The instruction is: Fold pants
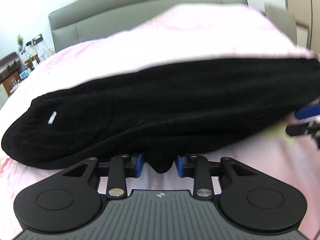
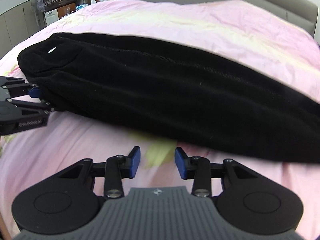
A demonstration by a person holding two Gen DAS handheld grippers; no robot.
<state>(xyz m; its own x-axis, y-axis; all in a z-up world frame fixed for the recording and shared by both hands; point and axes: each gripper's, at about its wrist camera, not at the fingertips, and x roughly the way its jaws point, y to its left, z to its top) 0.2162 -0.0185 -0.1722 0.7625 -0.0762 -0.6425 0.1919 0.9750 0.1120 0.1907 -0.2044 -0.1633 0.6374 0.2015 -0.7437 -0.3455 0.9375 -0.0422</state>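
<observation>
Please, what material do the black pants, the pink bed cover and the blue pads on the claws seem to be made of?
Black pants: apparently a soft matte knit, with fine ribbing and a stitched side seam.
Pink bed cover: thin woven cloth, perhaps cotton, with a slight sheen and fine wrinkles.
Blue pads on the black claws: smooth, probably rubber or plastic; the look leaves it open.

My left wrist feed is overexposed: the pink bedspread (image 1: 180, 40) blows out nearly white and smears with motion blur. The right wrist view looks evenly lit, softer-edged, with fisheye bending its borders.
</observation>
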